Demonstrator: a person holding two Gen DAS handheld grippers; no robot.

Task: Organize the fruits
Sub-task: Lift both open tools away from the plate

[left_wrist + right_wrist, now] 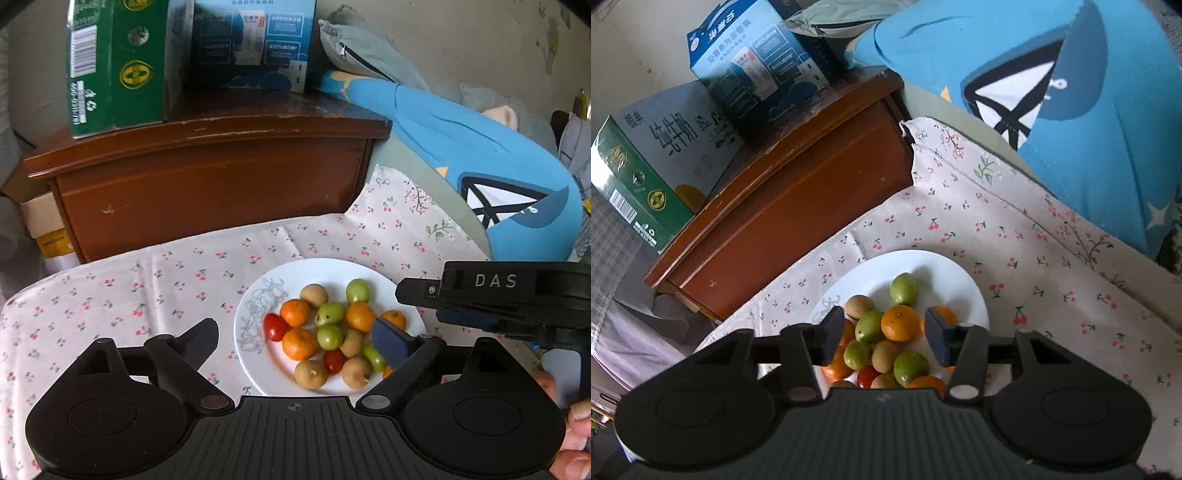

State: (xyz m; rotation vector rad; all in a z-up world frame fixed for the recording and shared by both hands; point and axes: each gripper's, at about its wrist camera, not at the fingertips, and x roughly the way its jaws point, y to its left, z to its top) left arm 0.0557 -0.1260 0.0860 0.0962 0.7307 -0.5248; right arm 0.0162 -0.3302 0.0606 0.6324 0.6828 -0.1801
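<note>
1. The letters "DAS" are printed in pale capitals on the black plastic body of the right gripper point(495, 281).
2. "纯牛奶" is written in dark characters on the green-and-white cardboard milk carton point(676, 144).

Tabletop fully draped in a pale cloth point(147, 280) printed with small red cherries, creased and slightly rumpled, far corner folded up against a blue cushion point(480, 155). Directly on the cloth, one white plate point(314, 269) with a grey floral sketch along its left rim, heaped with small orange, green, tan and red fruits. Just behind the cloth's far edge, a brown wooden cabinet point(207, 184) bearing a green carton point(110, 70) and a blue box point(255, 40).
</note>
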